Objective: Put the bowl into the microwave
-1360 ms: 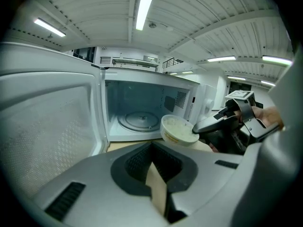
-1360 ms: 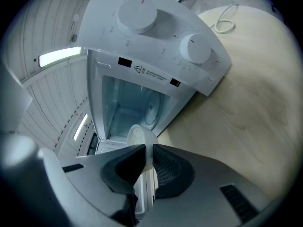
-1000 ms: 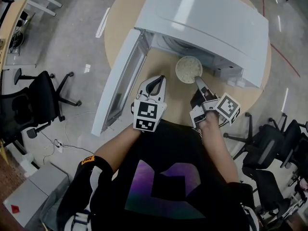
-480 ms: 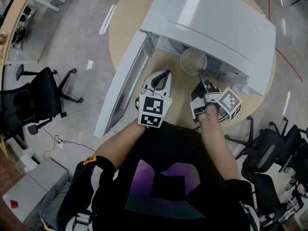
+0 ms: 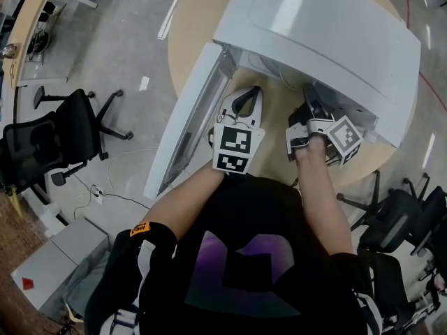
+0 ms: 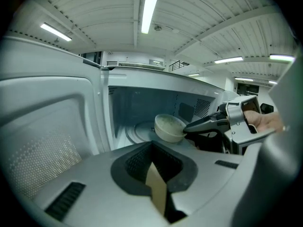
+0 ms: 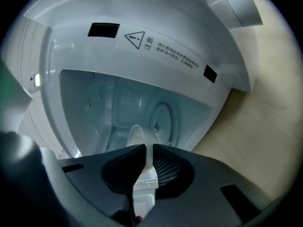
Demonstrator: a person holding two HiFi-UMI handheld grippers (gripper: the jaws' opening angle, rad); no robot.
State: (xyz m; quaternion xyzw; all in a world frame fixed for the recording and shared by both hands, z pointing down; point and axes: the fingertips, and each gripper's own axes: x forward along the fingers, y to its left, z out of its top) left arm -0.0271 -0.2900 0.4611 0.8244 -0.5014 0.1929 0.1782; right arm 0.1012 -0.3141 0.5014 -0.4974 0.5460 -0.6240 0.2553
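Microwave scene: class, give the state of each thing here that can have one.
microwave: open.
door: swung wide.
bowl: roughly upright, gripped by its rim, inside the microwave.
right gripper: shut on the bowl.
left gripper: shut, empty.

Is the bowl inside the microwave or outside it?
Inside: the bowl is within the open microwave cavity, over the turntable, its rim clamped by the right gripper. Whether it rests on the turntable, cannot tell.
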